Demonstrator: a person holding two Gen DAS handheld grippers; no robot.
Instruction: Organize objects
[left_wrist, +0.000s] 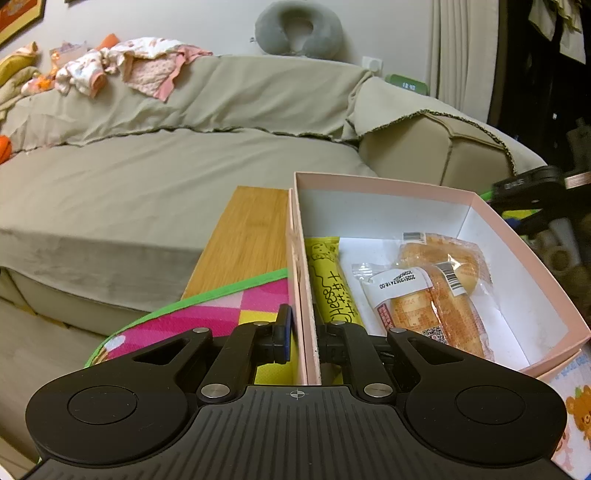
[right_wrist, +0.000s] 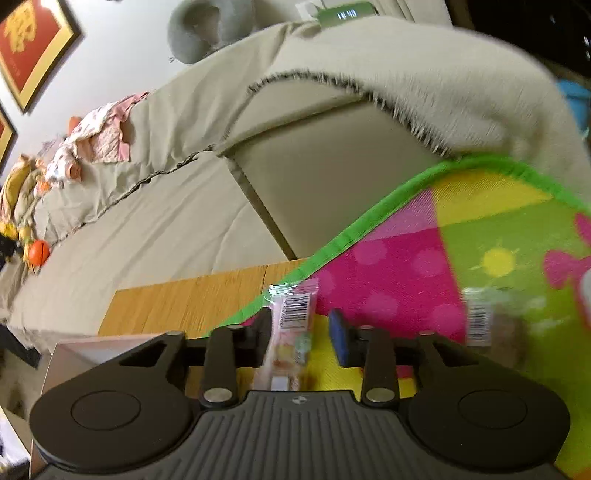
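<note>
A pink cardboard box (left_wrist: 480, 206) with a white inside sits open on a colourful play mat (left_wrist: 229, 314) edged in green, spread over a wooden counter (left_wrist: 243, 240). Behind it runs a beige sofa (left_wrist: 166, 166) with a heap of pink and white baby clothes (left_wrist: 122, 66) on its backrest and a grey neck pillow (left_wrist: 295, 29) against the wall.

The left gripper (left_wrist: 303, 343) has its fingers pressed together on the box's left wall, one finger outside and one inside, pinching the cardboard between them. Inside the box, a yellow snack stick (left_wrist: 330, 280) printed with the word "Cheese" lies along the left wall. To its right lie two clear-wrapped bread rolls (left_wrist: 436, 295), overlapping, with barcode stickers showing.

The right gripper (right_wrist: 299, 343) points down over the mat, to the right of the box, a corner of which shows at the near left of its view. Its fingers are spread partway, with a pink wrapped snack bar (right_wrist: 293, 332) bearing a barcode standing between them. The bar lies close to the left finger, while a clear gap separates it from the blue pad of the right finger (right_wrist: 340, 341); whether the left finger touches it cannot be told. Another wrapped snack (right_wrist: 491, 325) lies on the mat to the right, blurred.
</note>
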